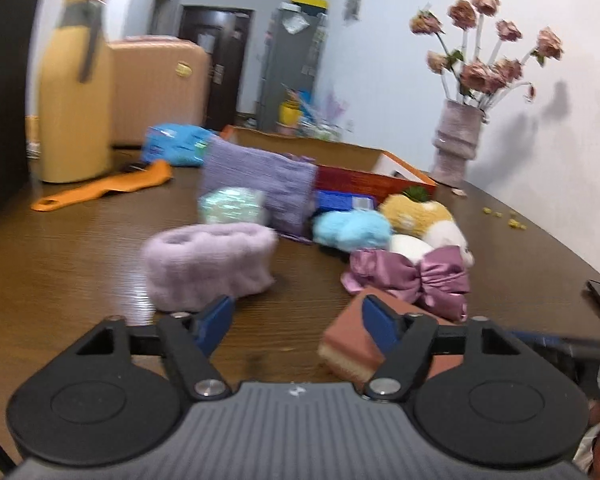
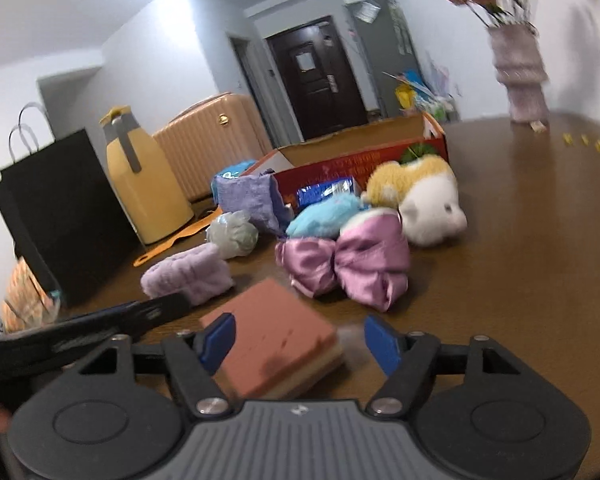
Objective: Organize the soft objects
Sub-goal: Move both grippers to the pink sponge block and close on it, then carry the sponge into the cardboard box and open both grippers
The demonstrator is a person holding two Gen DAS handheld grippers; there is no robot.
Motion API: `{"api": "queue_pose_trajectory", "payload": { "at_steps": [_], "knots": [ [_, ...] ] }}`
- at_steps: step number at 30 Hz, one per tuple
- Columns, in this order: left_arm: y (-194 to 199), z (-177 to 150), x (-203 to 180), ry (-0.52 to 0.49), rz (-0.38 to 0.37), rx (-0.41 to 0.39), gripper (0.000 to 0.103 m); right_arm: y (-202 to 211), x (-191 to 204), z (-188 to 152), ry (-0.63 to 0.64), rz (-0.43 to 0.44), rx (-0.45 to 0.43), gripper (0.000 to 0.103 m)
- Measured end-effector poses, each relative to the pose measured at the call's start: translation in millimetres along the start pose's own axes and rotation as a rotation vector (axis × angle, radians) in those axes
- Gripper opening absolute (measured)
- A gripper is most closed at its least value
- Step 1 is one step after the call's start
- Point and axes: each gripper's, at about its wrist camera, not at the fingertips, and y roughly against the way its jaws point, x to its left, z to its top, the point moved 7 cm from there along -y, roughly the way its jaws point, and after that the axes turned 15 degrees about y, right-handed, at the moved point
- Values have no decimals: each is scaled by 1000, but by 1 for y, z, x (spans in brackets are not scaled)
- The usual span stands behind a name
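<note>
While the flat terracotta-topped sponge block with its cream underside (image 2: 278,340) lies on the brown wooden bench (image 2: 520,260) between your right gripper (image 2: 300,344) jaws, those jaws stand apart with a clear gap on the right-hand side, gripping nothing. Centre them on the block before closing, and squeeze only until the foam gives slightly, so it neither tips nor springs out. Your left gripper (image 1: 298,326) is likewise parted and empty; its right finger overlaps the block's near corner, though whether it touches I cannot tell. Keep it clear of the other tool.

Ahead of the jaws wait the shiny mauve satin bow (image 2: 342,266), the fluffy lilac headband (image 1: 210,266) and the open red cardboard box (image 2: 364,162), probably the destination. Only the right wrist view shows the black paper bag (image 2: 60,216) far left; only the left shows the whole dried bouquet (image 1: 488,40).
</note>
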Motion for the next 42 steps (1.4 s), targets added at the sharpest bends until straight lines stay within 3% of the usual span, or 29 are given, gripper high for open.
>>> {"api": "queue_pose_trajectory", "payload": {
  "at_steps": [3,5,7,9,13,16,20,26,30,38,39,40,42],
  "knots": [
    [-23,-3,-7,8,-39,86,45,4,0,-8,-46,-37,-8,50],
    [-28,-3,-8,40,-55,113,43,-2,-4,-11,-82,-36,1,40],
    [-23,-6,-10,55,-73,137,35,-8,-6,-14,-118,-15,12,31],
    [-10,-13,-10,78,-65,173,35,-17,-8,-13,-113,-12,7,27],
    [17,-25,-11,108,-84,208,42,-20,-11,3,-64,-31,-25,28],
    [15,-20,-7,125,-54,177,44,-16,-11,12,-30,-31,-31,28],
    [7,-22,-7,174,-66,218,44,-18,-8,9,0,7,2,28],
    [12,-15,6,187,7,141,44,-20,-1,-2,-2,89,66,29],
    [29,-9,11,216,-41,119,48,-6,6,0,27,90,46,29],
    [21,-21,13,230,-35,192,48,-29,8,-5,-45,104,63,29],
    [22,-21,12,225,-45,194,47,-30,9,-4,-50,115,63,29],
    [22,-22,12,222,-56,199,35,-31,10,-4,-56,122,64,27],
    [19,-23,13,231,-66,209,31,-34,9,-6,-73,141,65,20]
  ]
}}
